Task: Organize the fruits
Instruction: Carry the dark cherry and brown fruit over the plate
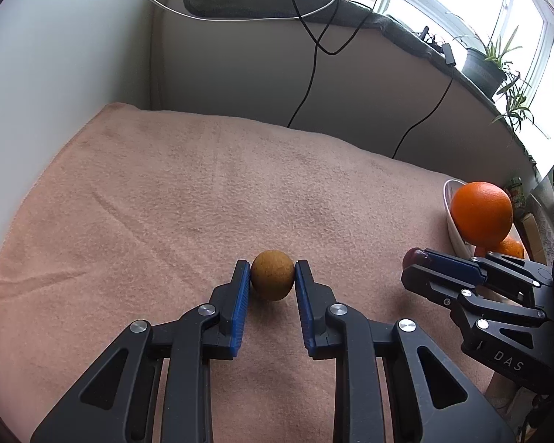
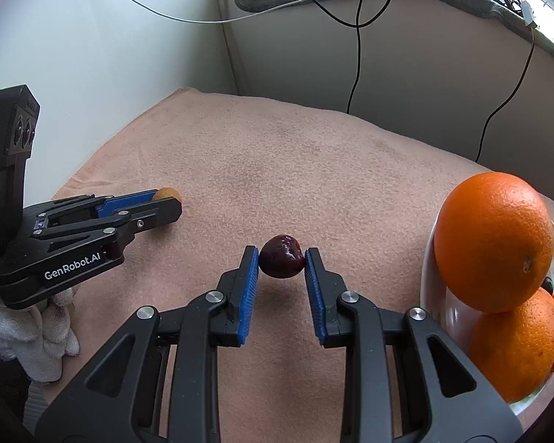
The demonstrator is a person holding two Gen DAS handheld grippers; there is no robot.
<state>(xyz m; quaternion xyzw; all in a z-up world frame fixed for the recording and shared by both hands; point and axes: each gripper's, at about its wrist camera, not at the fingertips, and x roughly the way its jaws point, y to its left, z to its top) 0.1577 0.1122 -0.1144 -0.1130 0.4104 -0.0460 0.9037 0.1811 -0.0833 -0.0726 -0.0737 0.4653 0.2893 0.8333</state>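
Left gripper (image 1: 272, 271): black two-finger tool with blue ribbed pads, clamped on a small round tan-brown fruit (image 1: 272, 275), pads pressing both its sides.
Tan-brown fruit: low over the peach-pink terry cloth (image 1: 203, 192), near its middle (contact with the cloth hard to judge).
Right gripper (image 2: 281, 258): same black-and-blue build, clenched on a glossy dark-red cherry-like fruit (image 2: 281, 261); faint shadow on the cloth beneath.
Dark-red fruit: between the right pads, well apart from the tan-brown one.
White bowl (image 2: 430, 277): at the cloth's right edge, holding a large orange (image 2: 495, 240) stacked on a second orange (image 2: 517, 347).
Glove: white knit hand (image 2: 51, 321) under the left tool.
Background: black cables (image 2: 356, 55) hanging down a pale wall.
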